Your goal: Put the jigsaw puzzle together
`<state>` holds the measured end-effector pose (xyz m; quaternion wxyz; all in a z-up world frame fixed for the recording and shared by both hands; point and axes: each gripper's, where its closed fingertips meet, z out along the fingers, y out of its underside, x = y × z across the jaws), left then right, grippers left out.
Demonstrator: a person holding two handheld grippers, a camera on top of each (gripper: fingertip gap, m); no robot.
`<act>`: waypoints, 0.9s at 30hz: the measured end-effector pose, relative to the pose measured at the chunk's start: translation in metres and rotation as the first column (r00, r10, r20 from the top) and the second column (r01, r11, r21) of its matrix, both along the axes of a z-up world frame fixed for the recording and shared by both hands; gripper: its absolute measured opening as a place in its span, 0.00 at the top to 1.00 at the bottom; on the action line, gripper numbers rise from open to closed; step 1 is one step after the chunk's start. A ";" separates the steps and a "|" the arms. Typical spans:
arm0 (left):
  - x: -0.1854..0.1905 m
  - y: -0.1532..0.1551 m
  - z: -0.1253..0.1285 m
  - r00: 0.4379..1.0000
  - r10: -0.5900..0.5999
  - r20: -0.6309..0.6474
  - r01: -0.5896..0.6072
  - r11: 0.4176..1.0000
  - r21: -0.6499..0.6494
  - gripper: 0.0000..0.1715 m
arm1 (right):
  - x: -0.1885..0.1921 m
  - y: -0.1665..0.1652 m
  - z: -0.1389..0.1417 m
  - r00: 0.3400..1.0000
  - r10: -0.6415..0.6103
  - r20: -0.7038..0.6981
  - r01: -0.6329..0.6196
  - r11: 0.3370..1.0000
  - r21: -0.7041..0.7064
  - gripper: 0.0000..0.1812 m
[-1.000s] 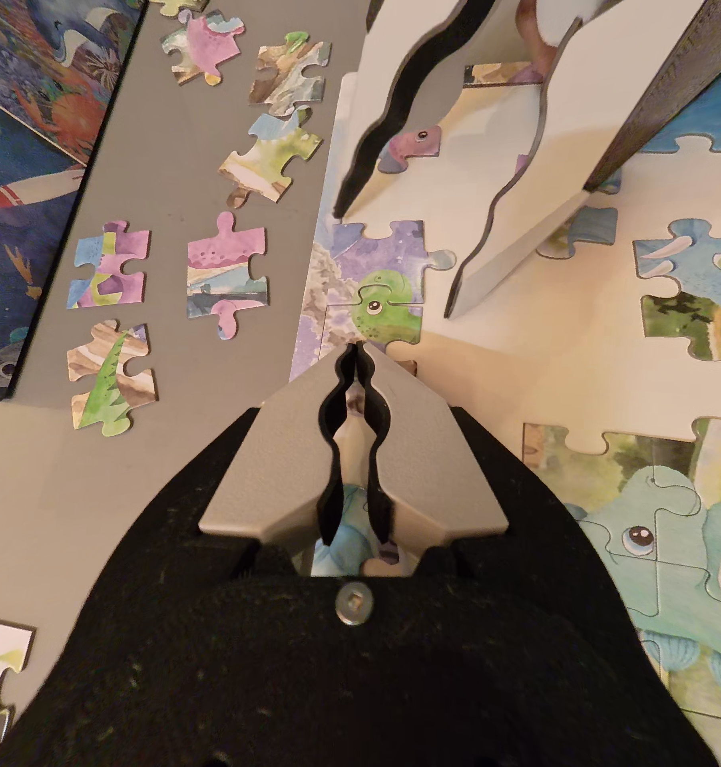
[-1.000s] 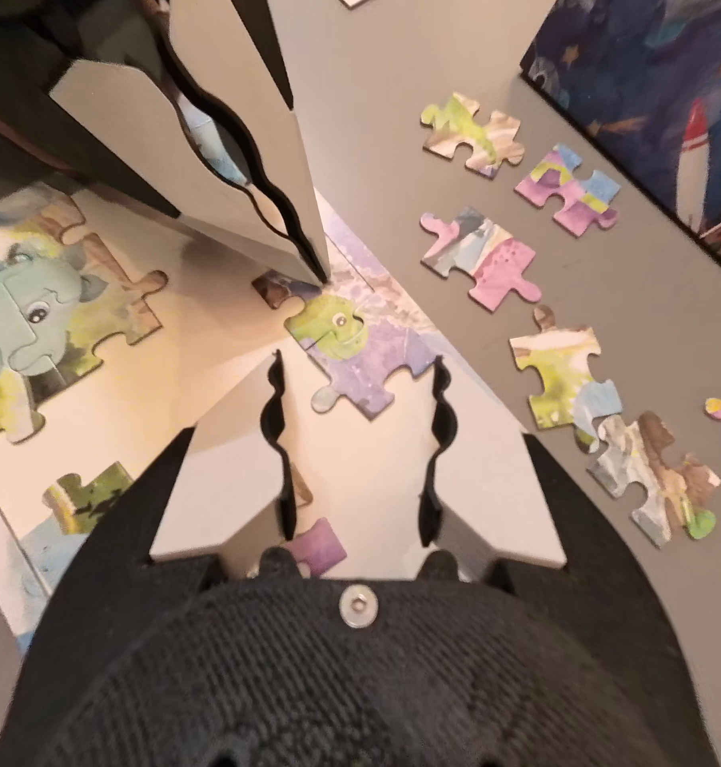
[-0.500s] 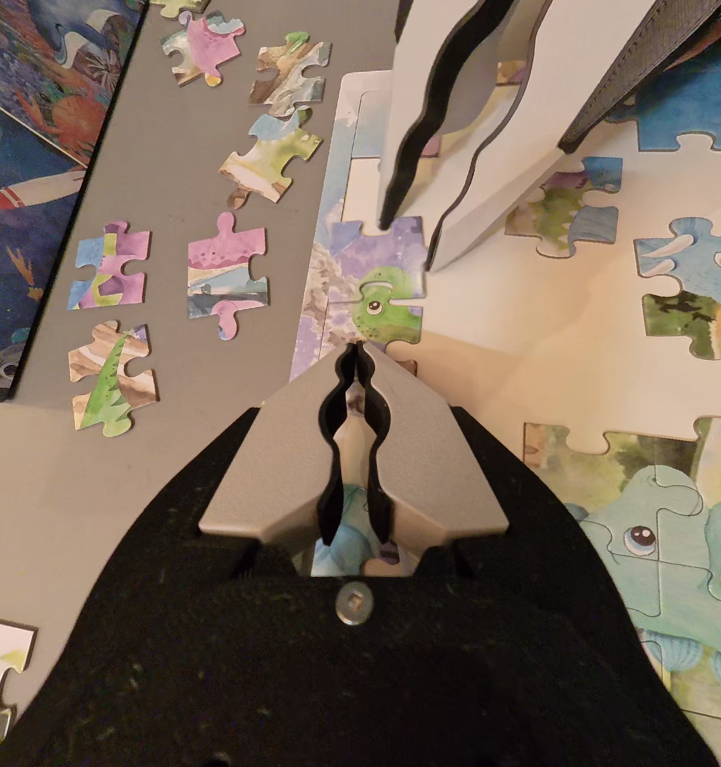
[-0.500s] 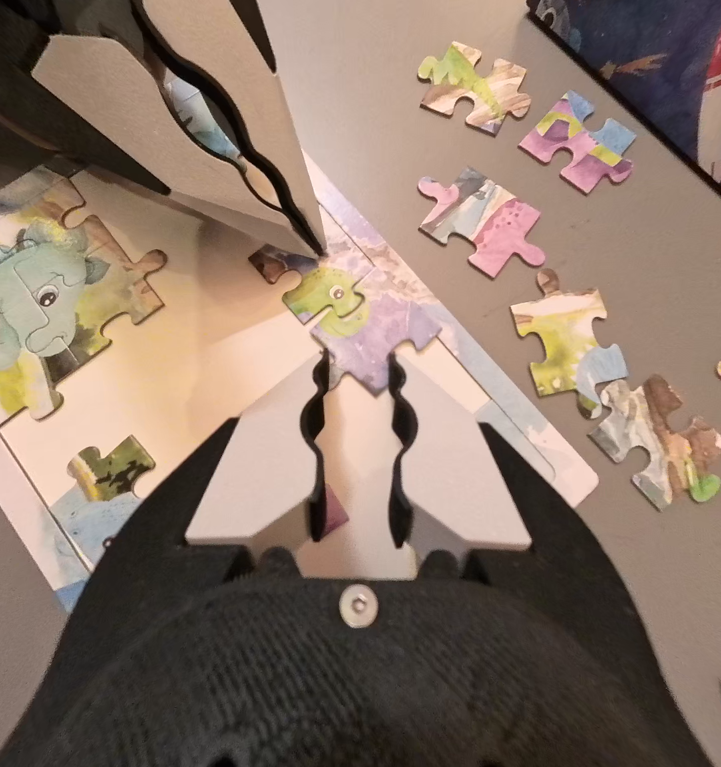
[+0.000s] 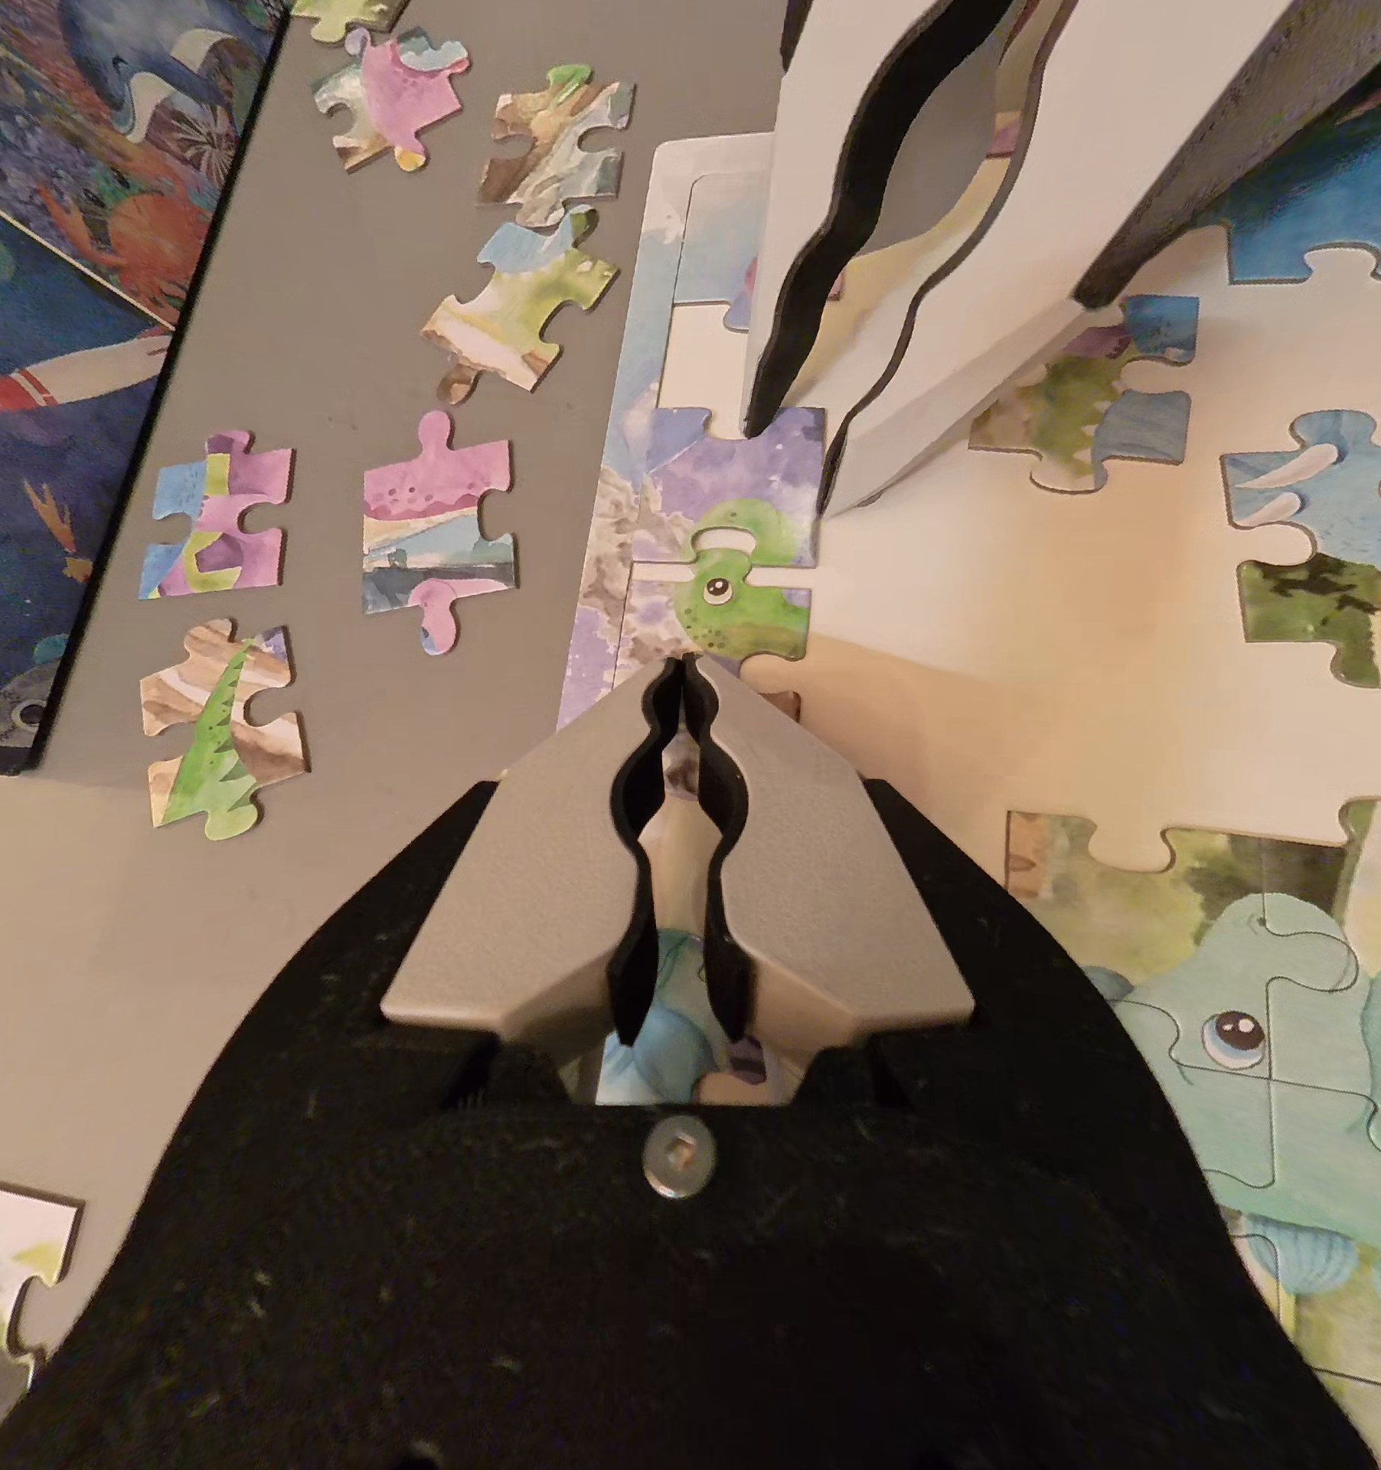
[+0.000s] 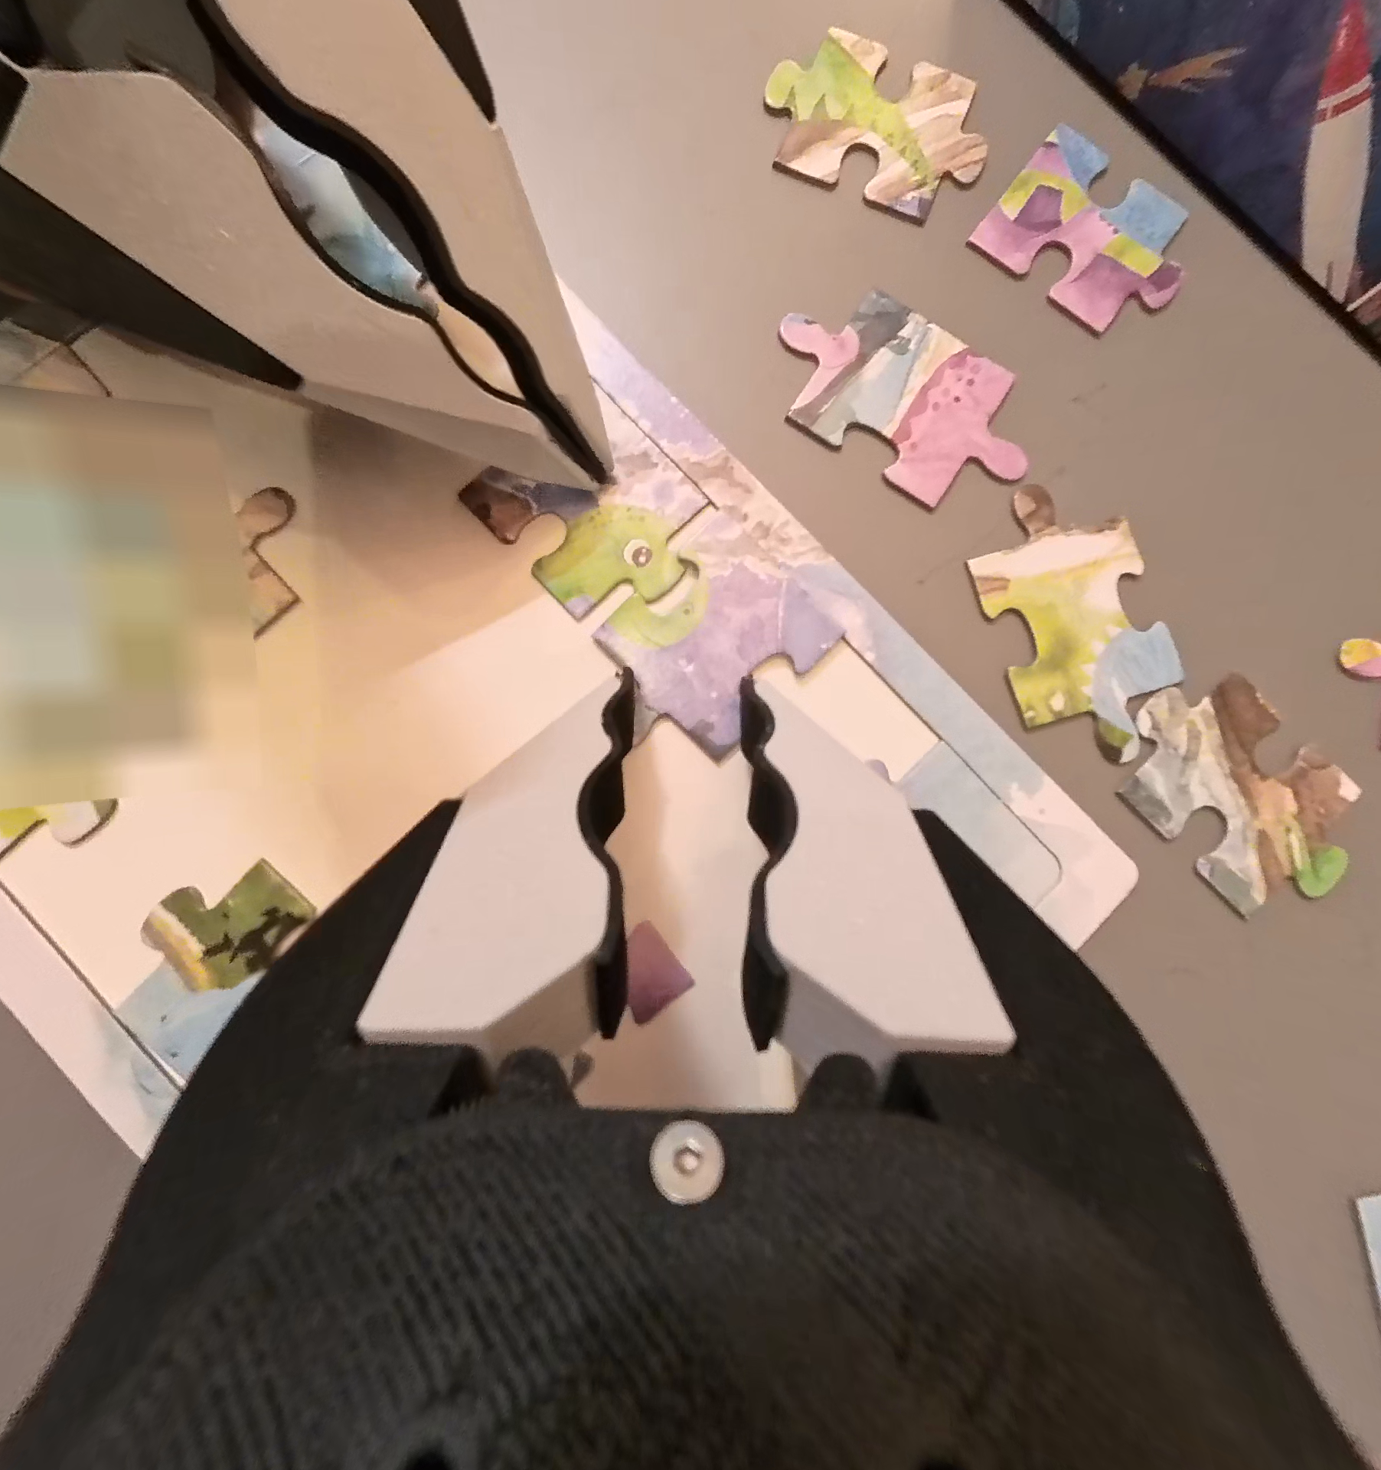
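Grey table [image 5: 337, 350], white puzzle tray [image 5: 989, 676] on it. Left gripper [image 5: 683, 664] fingers together, empty, tips at the green-dino piece [image 5: 739, 608] by the tray's edge. At 12 o'clock the purple piece [image 5: 739, 477], not fully seated against it. Right gripper [image 6: 683, 684] fingers apart, straddling the purple piece's far edge. Loose pieces [image 5: 437, 529] at 10 o'clock on the table.

1. Plain grey bench [image 5: 337, 239], matte top.
2. White puzzle tray [image 5: 950, 716] sits flat on it, partly filled with dinosaur pieces.
3. Loose puzzle pieces [image 5: 439, 531] lie scattered on the grey just beside the tray's edge, none touching it.
4. A dark space-themed puzzle board [image 5: 43, 334] lies past them, near the bench edge.
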<state>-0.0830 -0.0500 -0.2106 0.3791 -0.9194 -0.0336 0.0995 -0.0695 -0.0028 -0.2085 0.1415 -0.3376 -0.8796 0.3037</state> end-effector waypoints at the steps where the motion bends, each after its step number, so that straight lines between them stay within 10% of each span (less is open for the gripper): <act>1: 0.000 0.000 0.000 1.000 0.000 -0.001 0.000 1.000 0.000 1.00 | 0.000 -0.001 0.000 1.000 -0.003 -0.010 0.004 1.000 0.011 0.87; 27: 0.000 0.000 0.000 1.000 0.000 -0.008 0.000 1.000 -0.002 1.00 | 0.001 -0.008 0.001 1.000 -0.003 -0.007 0.002 1.000 -0.018 0.85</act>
